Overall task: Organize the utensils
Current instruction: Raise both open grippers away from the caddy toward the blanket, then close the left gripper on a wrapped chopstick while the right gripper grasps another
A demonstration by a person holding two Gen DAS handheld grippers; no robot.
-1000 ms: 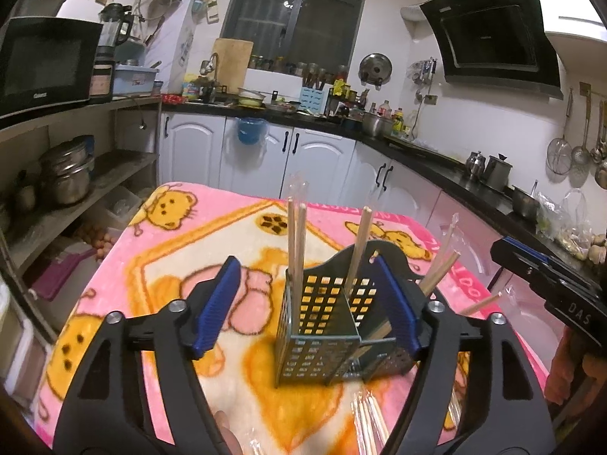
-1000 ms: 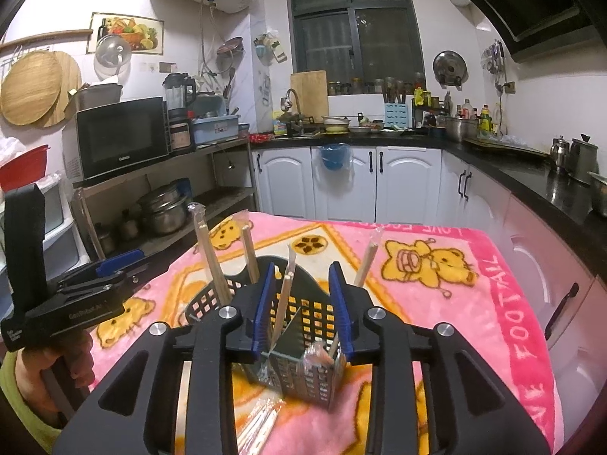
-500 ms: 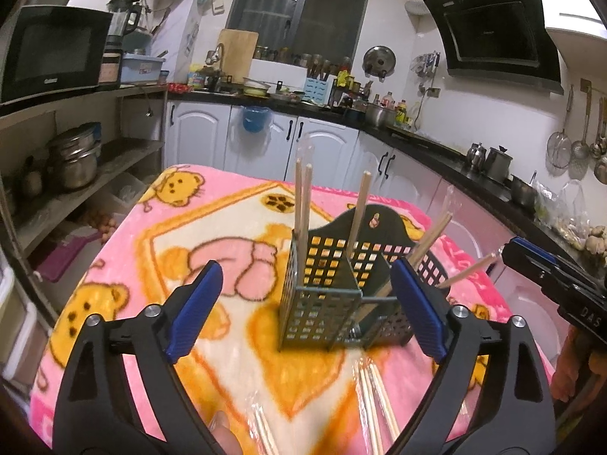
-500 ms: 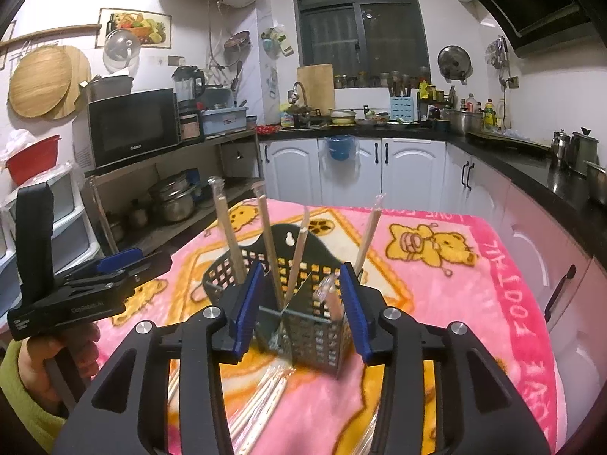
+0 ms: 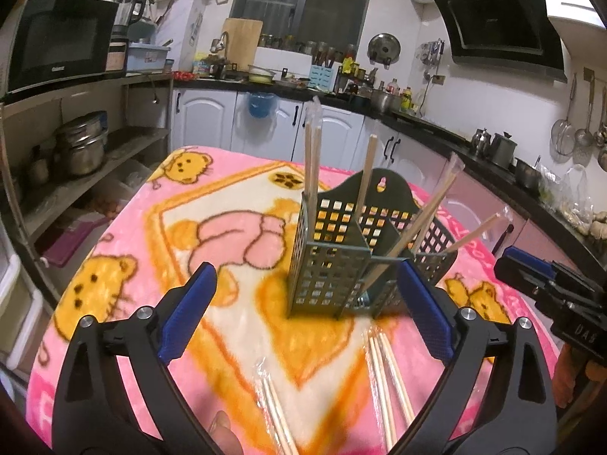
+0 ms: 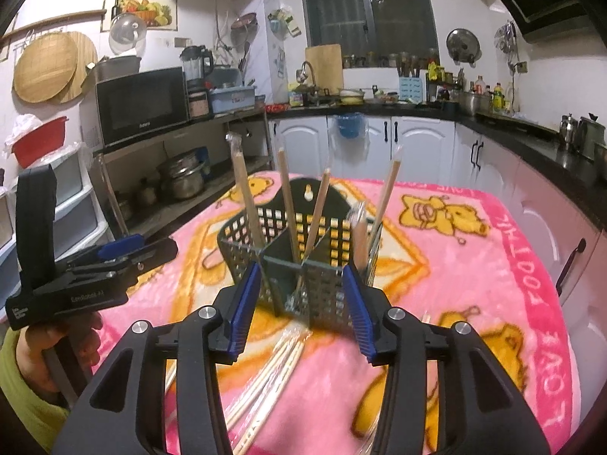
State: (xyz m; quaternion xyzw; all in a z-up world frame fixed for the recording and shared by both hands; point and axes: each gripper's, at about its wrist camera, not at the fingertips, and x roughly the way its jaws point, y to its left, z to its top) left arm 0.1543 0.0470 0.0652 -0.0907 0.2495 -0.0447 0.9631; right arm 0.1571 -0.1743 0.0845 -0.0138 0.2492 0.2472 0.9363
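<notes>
Standing on the fuzzy pink bear-print blanket (image 5: 235,204), the dark perforated plastic caddy (image 5: 334,265) already holds several thin wooden chopsticks (image 5: 364,178); plastic-wrapped pairs (image 5: 387,364) lie flat before it, unsorted. Left gripper (image 5: 303,314) is opening wide and right gripper (image 6: 299,311) stands half spread, both empty.

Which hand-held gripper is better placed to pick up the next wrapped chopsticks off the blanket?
Probably left: the left hand-held gripper is opening, empty, above two wrapped chopstick pairs.
</notes>
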